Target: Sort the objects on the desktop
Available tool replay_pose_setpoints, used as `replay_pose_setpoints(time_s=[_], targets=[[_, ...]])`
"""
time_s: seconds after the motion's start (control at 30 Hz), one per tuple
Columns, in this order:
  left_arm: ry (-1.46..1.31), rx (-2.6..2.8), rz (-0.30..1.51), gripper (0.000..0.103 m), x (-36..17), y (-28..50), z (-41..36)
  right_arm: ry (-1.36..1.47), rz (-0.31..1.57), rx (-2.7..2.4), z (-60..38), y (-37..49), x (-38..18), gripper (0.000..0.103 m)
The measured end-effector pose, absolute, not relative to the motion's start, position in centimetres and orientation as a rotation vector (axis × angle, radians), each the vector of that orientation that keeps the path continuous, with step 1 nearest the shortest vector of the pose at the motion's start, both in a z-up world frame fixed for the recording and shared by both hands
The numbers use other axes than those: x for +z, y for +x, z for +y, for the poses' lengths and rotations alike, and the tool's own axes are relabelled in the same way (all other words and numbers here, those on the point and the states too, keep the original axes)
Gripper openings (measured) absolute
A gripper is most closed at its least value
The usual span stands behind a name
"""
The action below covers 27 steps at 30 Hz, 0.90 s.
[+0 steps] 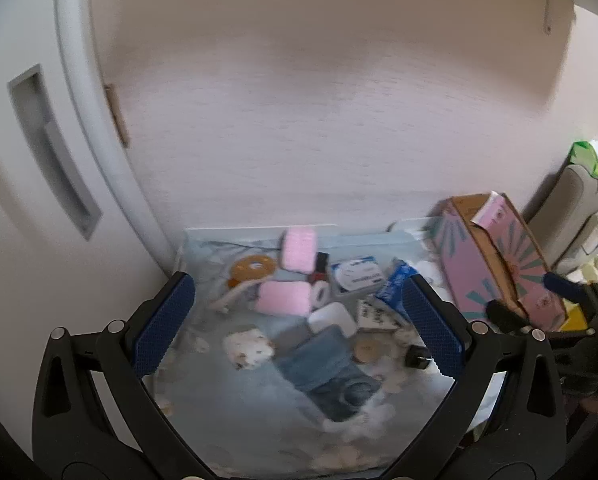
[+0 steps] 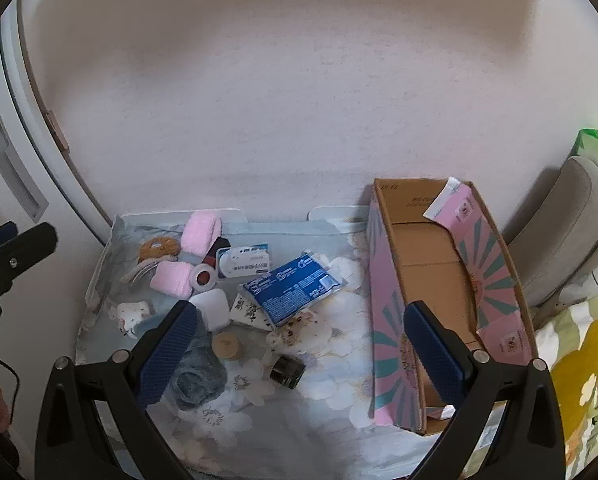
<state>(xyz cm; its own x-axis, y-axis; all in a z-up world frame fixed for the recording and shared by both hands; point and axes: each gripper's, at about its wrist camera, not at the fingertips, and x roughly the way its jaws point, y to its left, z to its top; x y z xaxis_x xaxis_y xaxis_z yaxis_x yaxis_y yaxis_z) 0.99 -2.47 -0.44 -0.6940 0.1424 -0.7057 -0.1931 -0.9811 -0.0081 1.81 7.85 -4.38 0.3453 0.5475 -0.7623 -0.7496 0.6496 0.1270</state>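
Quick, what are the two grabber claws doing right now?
Left gripper: open, holding nothing.
Right gripper: open, holding nothing.

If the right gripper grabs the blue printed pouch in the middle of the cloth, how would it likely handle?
The blue pouch looks like a soft plastic pack lying flat, so it would probably sag or fold rather than stay stiff. Its glossy film may be slippery between the pads. It looks flat, so rolling seems unlikely. The right gripper is open above it.
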Motion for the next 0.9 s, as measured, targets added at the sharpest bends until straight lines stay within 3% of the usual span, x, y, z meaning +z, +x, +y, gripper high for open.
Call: replay_pose_setpoints(time_s=[0.17,0.5,0.9], targets=[[-1.172,2.697,0.041,0.103,-1.6,0.9,-4.8,-0.211,0.888,0.756,8.3,2.2,-4.6,0.103],[-1.205,2.516,0.096,0.103,-5.1,0.4,-6.9,-0.257,0.924,0.840,11.5,3.4,-6.6,0.103],[-1.472,2.256,0.083,0.102,-16.9,-1.4,-2.5,-0.007,1.338,0.664,16.3,8.1,-15.9,0.103]])
